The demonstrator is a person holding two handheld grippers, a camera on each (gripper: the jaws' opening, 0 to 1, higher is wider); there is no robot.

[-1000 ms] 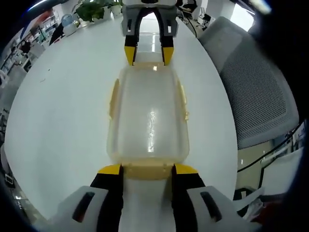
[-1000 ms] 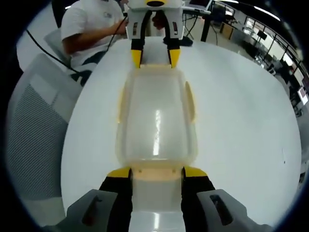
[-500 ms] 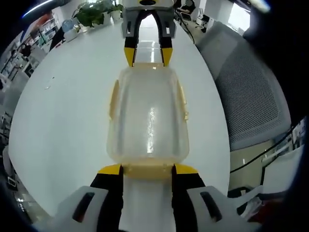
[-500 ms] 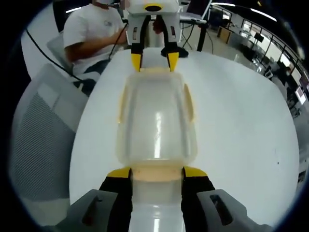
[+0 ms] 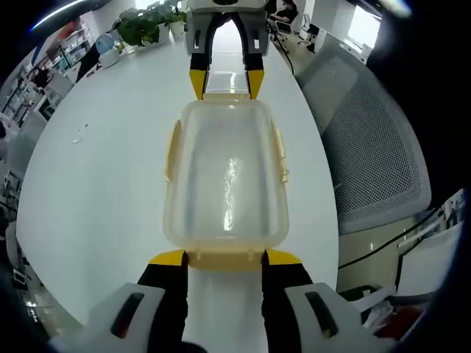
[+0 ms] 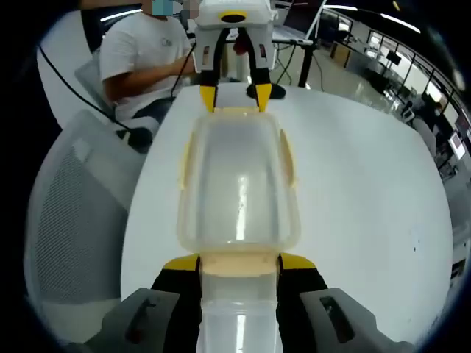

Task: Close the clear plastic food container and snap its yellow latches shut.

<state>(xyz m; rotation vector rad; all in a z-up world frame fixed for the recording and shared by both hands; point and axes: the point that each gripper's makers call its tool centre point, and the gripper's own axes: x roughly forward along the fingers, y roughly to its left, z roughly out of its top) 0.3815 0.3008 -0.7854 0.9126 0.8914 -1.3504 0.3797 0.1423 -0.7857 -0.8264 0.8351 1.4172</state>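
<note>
The clear plastic food container (image 5: 224, 176) has its lid on, with yellow side latches (image 5: 174, 147) along its long edges. My left gripper (image 5: 224, 259) is shut on the near end's yellow latch. My right gripper (image 5: 226, 82) clamps the far end. In the right gripper view the same container (image 6: 237, 184) runs from my right gripper (image 6: 239, 263) up to the left gripper (image 6: 235, 95). The container appears held above the white table (image 5: 96, 184) between the two grippers.
A grey mesh office chair (image 5: 368, 147) stands at the table's right edge, also seen as the chair (image 6: 73, 220). A seated person in a white shirt (image 6: 143, 51) is beyond the table. Potted plants (image 5: 143, 26) stand at the far end.
In both views the table has shrunk and dropped away, while the container keeps its place between the jaws. Both grippers have risen together with the container.
</note>
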